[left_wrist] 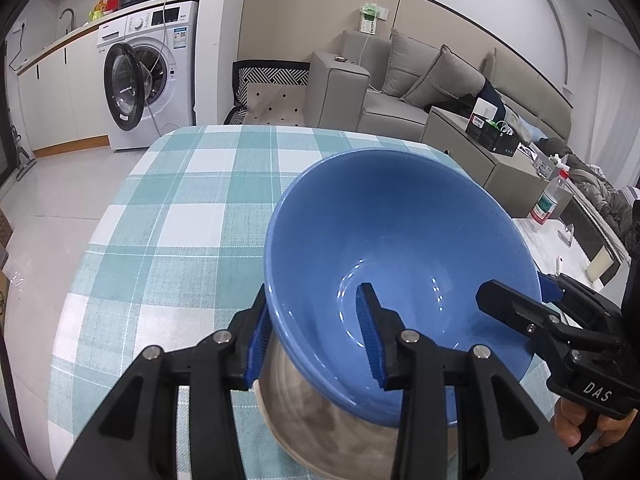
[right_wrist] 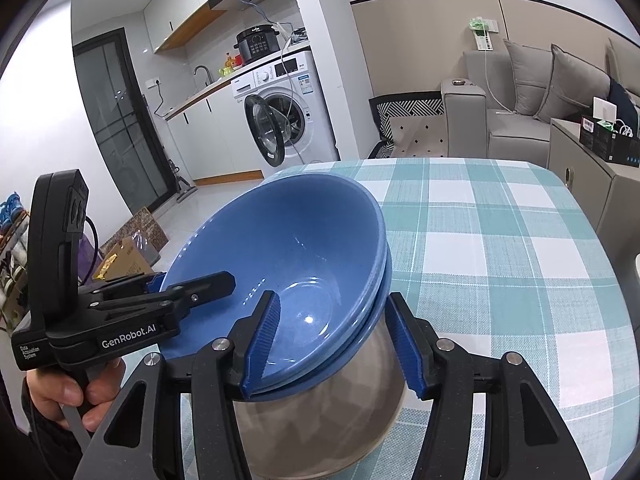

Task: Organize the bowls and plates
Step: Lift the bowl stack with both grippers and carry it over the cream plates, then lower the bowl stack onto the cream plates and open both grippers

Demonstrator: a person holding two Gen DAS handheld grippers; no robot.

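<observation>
Blue glazed bowls (right_wrist: 288, 256), nested, seated on grey pot (right_wrist: 320, 412) on checked tabletop (right_wrist: 500, 264). Rigid, slick, chip-prone, moderately heavy. Left gripper (left_wrist: 316, 336) and right gripper (right_wrist: 336, 344) straddle opposite rims, pads not visibly pressing. Hold at rim, both sides.

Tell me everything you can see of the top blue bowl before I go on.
The top blue bowl looks like glossy glazed ceramic, deep with sloping walls, and is empty. It sits tilted, nested in a second blue bowl, both on a steel bowl on the checked tablecloth. The left gripper and right gripper each straddle its rim, one finger inside, one outside; whether the pads press is unclear.
</observation>
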